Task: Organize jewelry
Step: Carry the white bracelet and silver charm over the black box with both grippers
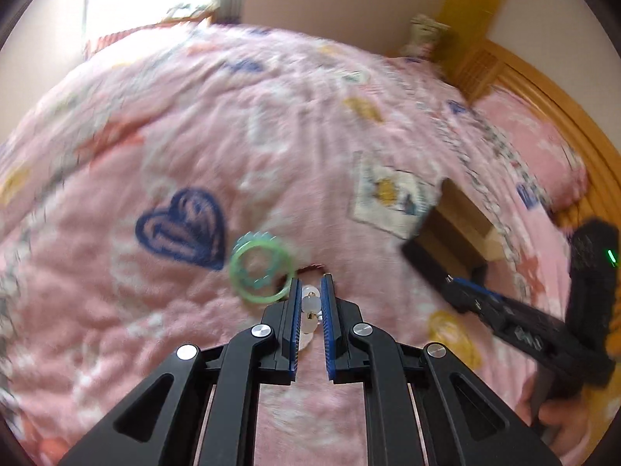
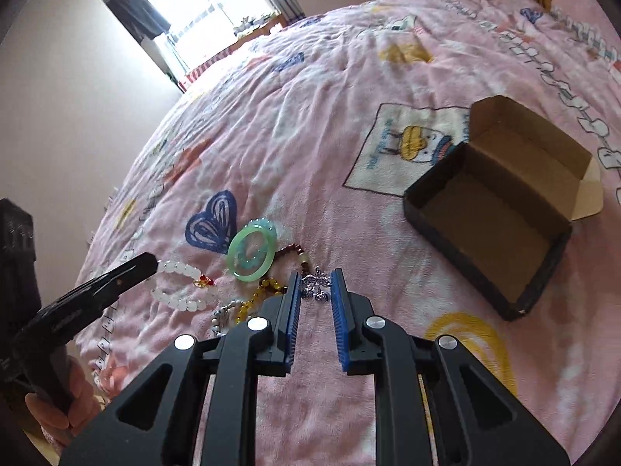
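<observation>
Pink bedspread, jewelry heaped beside the box

White bead bracelet (image 1: pixel 311 303) sat clamped between my left gripper's (image 1: pixel 310 285) nearly closed fingers. My right gripper (image 2: pixel 315 283) stood part-open around a silver trinket (image 2: pixel 316 289), grip uncertain. Green bangle (image 2: pixel 251 254), amber beads (image 2: pixel 258 297) lay just beside; the cardboard box (image 2: pixel 500 209) sat well apart on the blanket (image 2: pixel 310 136).

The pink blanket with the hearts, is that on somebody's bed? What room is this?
Most likely a bedroom. The pink blanket covers a bed with a wooden headboard, a pillow lies at its end, and a bright window is beyond.
</observation>
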A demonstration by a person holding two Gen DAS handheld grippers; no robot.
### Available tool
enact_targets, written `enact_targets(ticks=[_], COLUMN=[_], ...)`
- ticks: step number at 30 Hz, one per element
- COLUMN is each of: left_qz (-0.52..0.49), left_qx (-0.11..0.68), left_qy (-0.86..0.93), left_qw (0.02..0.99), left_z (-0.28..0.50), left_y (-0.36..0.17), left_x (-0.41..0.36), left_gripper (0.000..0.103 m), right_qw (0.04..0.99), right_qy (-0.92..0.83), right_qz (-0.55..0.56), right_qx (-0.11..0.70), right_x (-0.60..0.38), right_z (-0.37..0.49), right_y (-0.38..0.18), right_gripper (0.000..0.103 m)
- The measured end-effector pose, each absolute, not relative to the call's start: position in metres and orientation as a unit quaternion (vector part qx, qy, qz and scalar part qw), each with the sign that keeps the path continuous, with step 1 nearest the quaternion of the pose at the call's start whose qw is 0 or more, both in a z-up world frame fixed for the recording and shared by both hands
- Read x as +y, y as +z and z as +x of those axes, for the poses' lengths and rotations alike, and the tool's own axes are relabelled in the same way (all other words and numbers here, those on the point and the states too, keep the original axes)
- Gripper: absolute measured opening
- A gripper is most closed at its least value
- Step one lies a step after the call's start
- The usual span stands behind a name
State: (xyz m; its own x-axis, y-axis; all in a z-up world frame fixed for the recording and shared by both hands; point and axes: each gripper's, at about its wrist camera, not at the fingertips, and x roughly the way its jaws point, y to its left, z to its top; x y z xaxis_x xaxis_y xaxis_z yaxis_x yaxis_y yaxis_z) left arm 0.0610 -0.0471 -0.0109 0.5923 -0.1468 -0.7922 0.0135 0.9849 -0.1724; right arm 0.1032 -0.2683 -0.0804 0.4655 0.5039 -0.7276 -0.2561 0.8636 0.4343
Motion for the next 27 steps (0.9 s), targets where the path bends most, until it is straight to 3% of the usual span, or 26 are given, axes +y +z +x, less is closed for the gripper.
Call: enact_targets(ticks=[12, 27], left_qz=[0.042, 0.045], left_qx=[0.407, 0.433], left_qy=[-0.082, -0.115], left_qw=[0.909, 0.893], left_z=[0.090, 0.178], left_y=[0.043, -0.017], left_x=[-0.164, -0.242], left_gripper=[0.011, 0.011], right_qw=[0.892, 0.878], right_qy=[0.172, 0.120], right_qz=[0.098, 0.151], right_qx=[0.406, 0.437], right_x=[-0.356, -0.416], right_z=[0.118, 0.143], right_y=[-0.043, -0.079], right_gripper=[0.016, 0.017])
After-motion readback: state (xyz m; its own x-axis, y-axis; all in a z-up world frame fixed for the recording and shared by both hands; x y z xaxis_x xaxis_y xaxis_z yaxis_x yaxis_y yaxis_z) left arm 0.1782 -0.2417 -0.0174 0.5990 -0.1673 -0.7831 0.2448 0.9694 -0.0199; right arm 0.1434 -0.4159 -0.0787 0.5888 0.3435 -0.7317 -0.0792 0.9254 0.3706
